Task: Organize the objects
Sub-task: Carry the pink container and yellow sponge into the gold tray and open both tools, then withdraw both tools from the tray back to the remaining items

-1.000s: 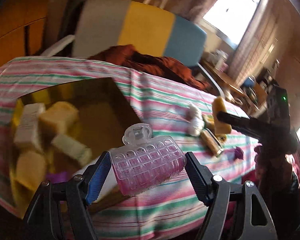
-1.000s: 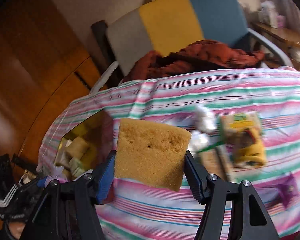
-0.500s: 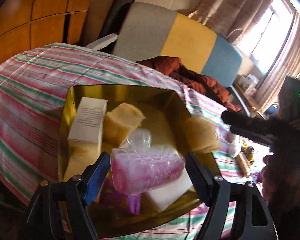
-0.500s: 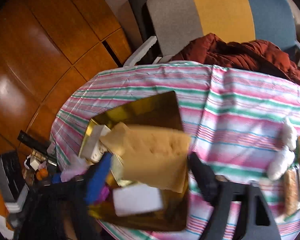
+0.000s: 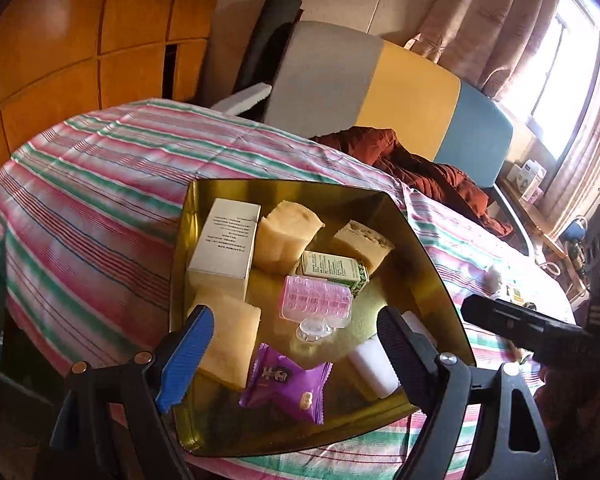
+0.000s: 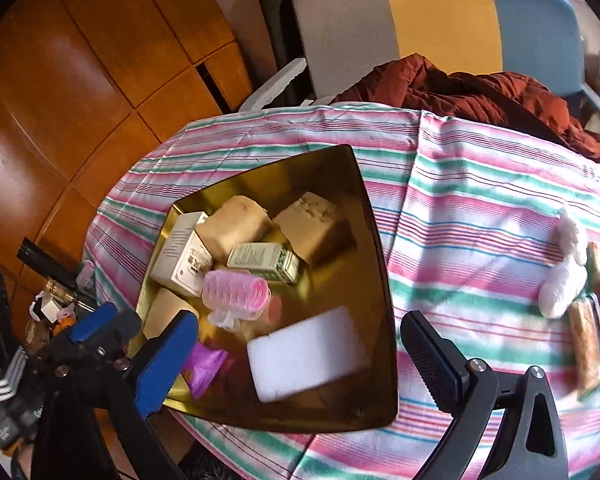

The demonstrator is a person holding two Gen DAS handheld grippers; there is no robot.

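A pink hair roller (image 5: pixel 317 297) lies on its side in the gold tray (image 5: pixel 428 240), beside sponges (image 5: pixel 286 236).

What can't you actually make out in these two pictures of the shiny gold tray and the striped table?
- Small print on the white cardboard box in the shiny gold tray: too small, left wrist view.
- Yellow sponge slab: near corner hidden behind the left gripper's blue finger.
- Purple foil snack packet: partly covered by the right gripper's finger.
- Packets by the white fluffy thing: blurred, cut off at the right edge.
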